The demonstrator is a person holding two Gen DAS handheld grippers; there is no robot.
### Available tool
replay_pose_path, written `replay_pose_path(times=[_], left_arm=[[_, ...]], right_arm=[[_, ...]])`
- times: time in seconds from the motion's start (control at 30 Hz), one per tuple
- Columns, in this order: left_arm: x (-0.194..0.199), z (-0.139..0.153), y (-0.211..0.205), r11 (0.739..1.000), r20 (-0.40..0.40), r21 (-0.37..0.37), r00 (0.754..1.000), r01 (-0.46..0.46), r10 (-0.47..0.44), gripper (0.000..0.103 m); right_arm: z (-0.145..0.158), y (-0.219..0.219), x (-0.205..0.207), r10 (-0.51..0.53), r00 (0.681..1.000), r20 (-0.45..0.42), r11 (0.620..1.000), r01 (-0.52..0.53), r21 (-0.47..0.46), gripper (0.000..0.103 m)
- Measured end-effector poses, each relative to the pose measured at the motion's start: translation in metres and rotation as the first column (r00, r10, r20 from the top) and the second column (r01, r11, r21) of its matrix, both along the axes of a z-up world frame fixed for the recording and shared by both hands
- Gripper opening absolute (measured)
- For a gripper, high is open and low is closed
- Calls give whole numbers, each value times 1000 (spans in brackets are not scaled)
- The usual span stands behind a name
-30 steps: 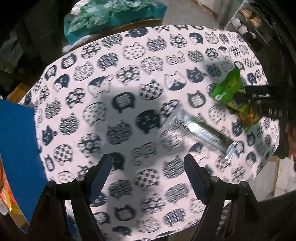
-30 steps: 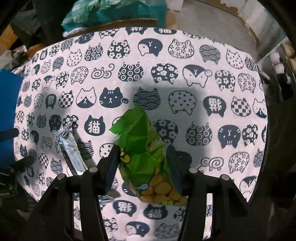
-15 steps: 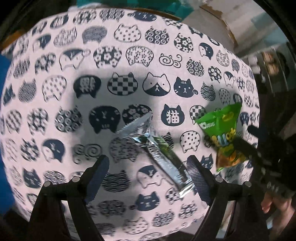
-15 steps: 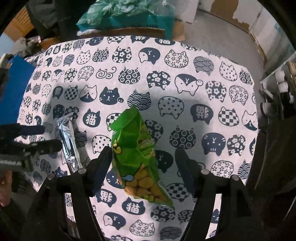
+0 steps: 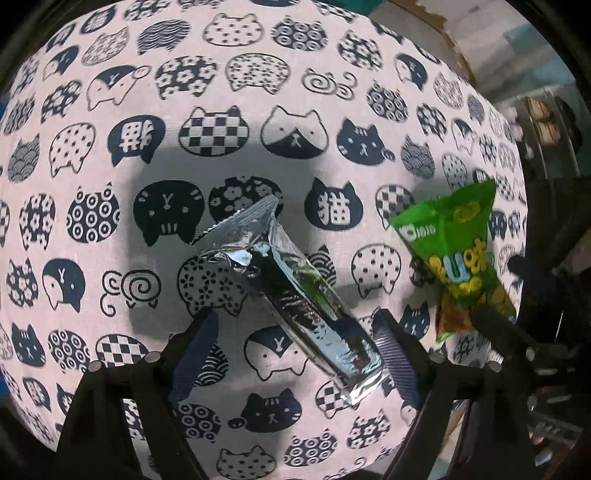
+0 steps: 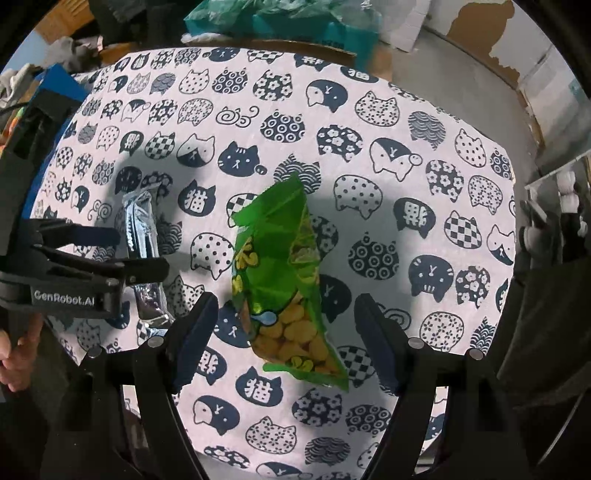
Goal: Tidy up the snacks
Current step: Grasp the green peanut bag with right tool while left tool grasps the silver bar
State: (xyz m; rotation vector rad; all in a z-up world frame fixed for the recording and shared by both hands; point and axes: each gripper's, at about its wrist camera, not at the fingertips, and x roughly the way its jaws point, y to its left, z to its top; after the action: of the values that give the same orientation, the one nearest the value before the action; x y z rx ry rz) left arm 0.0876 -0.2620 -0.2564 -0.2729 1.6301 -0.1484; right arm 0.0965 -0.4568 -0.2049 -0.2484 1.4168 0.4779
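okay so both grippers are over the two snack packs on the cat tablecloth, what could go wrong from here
1. The silver wrapper lies diagonally between the closing left gripper; its pads may catch only the end seal and slip.
2. The green snack bag lies close beside it, so the opening right gripper could collide with the left one.

Was a table draped in a pale cloth [image 6: 369, 92] printed with dark navy cat heads, checked, dotted, flowered and swirled. Lay lit from above, with soft grey shadows pooled across the middle of the cloth. Beyond the far edge stood a cardboard box [image 6: 306, 46] topped with crumpled teal plastic bags [image 6: 280, 14]. Farther back ran a grey concrete floor [image 6: 461, 62] and a white wall with patches of brown showing through [image 6: 491, 26]. At the right edge stood a wire rack [image 6: 554, 177] bearing small white things, too blurred to name. At the left, a blue panel [image 6: 61, 79] beside the cloth.
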Motion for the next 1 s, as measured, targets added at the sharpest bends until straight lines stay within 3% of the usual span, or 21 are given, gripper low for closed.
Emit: replay_pose_path(times=[0.1, 0.23, 0.53, 0.73, 1.0], left_arm=[[-2, 2, -1, 998, 19, -19, 998, 53, -52, 61], [-5, 3, 8, 995, 10, -31, 996, 90, -90, 42], [-12, 8, 15, 983, 46, 0, 982, 185, -185, 35], [-3, 16, 35, 974, 73, 30, 971, 224, -226, 27], [0, 38, 44, 957, 117, 84, 951, 277, -286, 27]], right_arm=[[-3, 6, 0, 6, 1000, 10, 1000, -6, -8, 76], [-8, 19, 0, 27, 999, 24, 999, -26, -29, 76], [-36, 47, 3, 64, 997, 48, 990, -57, -127, 75], [-56, 59, 6, 56, 998, 0, 985, -56, -166, 53], [-49, 68, 12, -4, 1000, -23, 993, 1, -122, 42]])
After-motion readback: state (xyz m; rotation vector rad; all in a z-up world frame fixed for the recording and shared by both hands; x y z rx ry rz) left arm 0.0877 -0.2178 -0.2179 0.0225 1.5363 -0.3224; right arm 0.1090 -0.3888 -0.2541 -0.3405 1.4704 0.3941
